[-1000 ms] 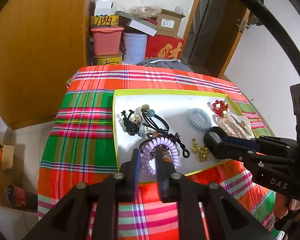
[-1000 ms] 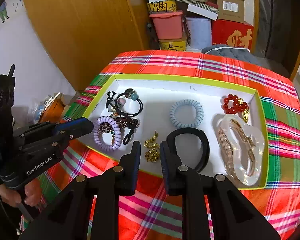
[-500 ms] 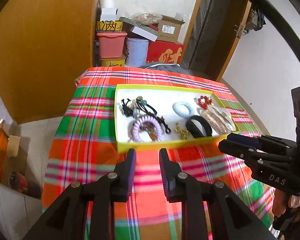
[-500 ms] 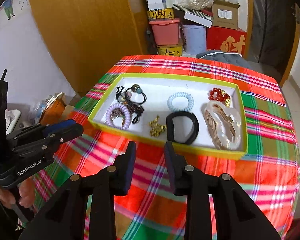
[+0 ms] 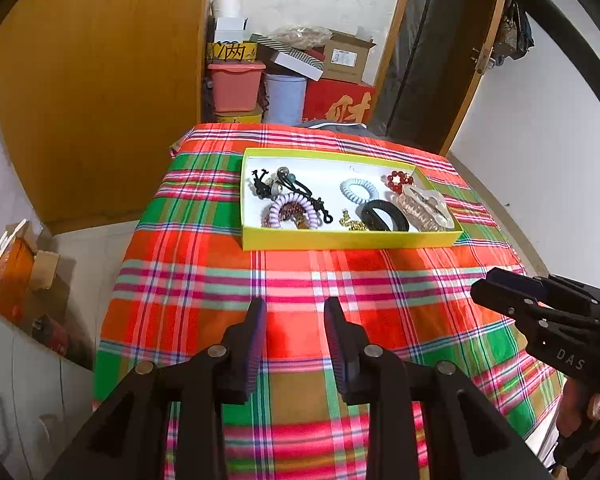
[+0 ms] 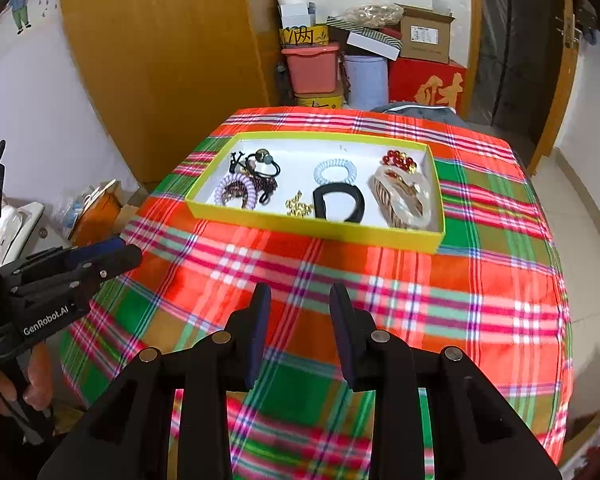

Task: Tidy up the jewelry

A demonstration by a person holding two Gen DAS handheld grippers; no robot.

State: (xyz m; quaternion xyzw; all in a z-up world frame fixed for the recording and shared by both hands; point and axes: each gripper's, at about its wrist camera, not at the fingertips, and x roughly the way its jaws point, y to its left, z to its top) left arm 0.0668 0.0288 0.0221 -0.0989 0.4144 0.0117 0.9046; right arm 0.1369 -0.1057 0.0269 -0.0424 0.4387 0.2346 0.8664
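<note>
A yellow-rimmed white tray [image 5: 352, 239] [image 6: 312, 227] sits on the plaid tablecloth and holds the jewelry: a purple coil hair tie [image 5: 290, 207] [image 6: 236, 190], black hair ties with beads [image 5: 288, 184], a light blue coil tie [image 5: 359, 190] [image 6: 335, 171], a black band [image 5: 384, 216] [image 6: 340, 202], a gold chain [image 6: 299, 207], red beads [image 5: 399, 181] [image 6: 398, 159] and a clear hair claw [image 5: 424, 207] [image 6: 404, 200]. My left gripper [image 5: 295, 332] is open and empty, well short of the tray. My right gripper [image 6: 300, 320] is open and empty, also back from it.
The plaid-covered table [image 5: 300, 280] ends close to both grippers. A wooden wardrobe [image 5: 100, 100] stands at the left. Boxes and bins [image 5: 284, 80] are stacked behind the table. A doorway [image 5: 428, 80] is at the back right. Clutter lies on the floor at left [image 5: 16, 272].
Both grippers have pulled back from over the tray toward the table's near edge and opened slightly wider. All the jewelry stays in the tray.
</note>
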